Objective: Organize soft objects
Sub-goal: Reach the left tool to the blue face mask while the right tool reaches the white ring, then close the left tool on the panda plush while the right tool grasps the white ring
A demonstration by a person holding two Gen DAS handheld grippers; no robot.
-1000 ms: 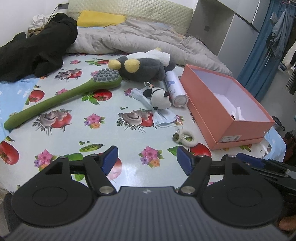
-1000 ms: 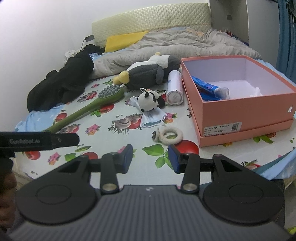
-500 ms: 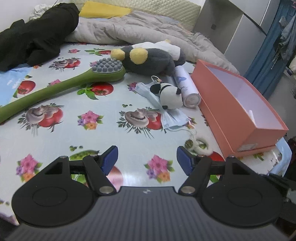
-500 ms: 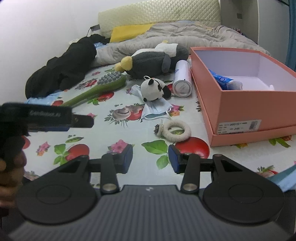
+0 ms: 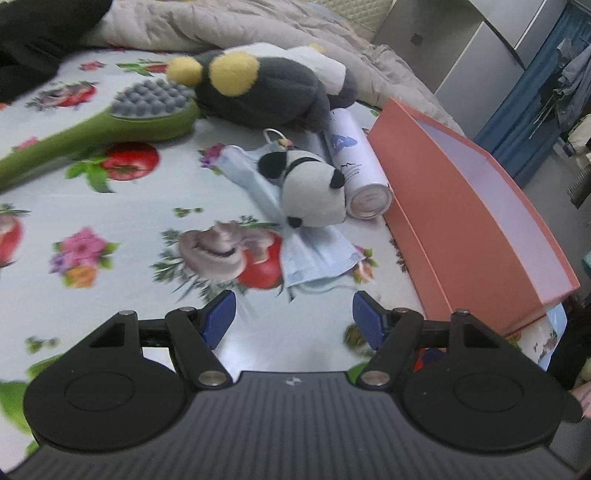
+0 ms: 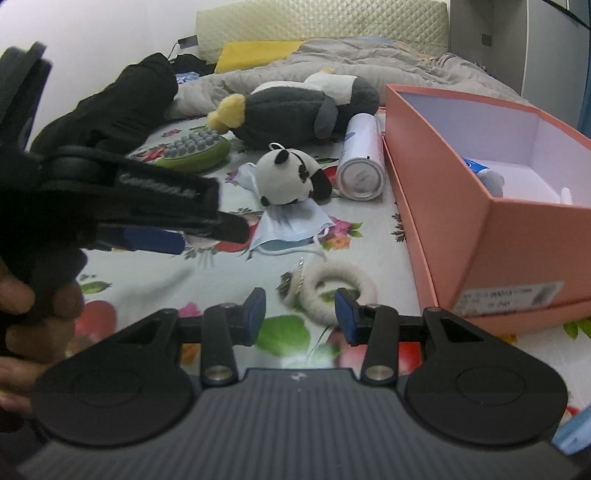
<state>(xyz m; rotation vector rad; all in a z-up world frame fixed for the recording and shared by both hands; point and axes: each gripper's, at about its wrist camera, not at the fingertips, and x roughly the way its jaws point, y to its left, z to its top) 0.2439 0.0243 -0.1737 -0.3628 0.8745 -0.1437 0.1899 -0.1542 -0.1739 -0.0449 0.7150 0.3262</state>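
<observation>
Both tongs [image 5: 291, 317] [image 6: 299, 314] empty, jaws apart

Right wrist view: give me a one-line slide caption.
Open right gripper over a fluffy ring, with panda plush, face mask and pink box ahead.

A bedroom in a home — a bed [image 6: 122, 280] covered by a sheet printed with flowers and tomatoes. A rumpled grey quilt [image 6: 354, 62] and a yellow pillow [image 6: 255, 51] lie against a quilted cream headboard [image 6: 321, 18]. Dark clothing [image 6: 110, 107] is heaped on the bed, and garments [image 5: 570, 85] hang by a blue curtain [image 5: 524, 96] beside pale wardrobe doors [image 5: 469, 55].
</observation>
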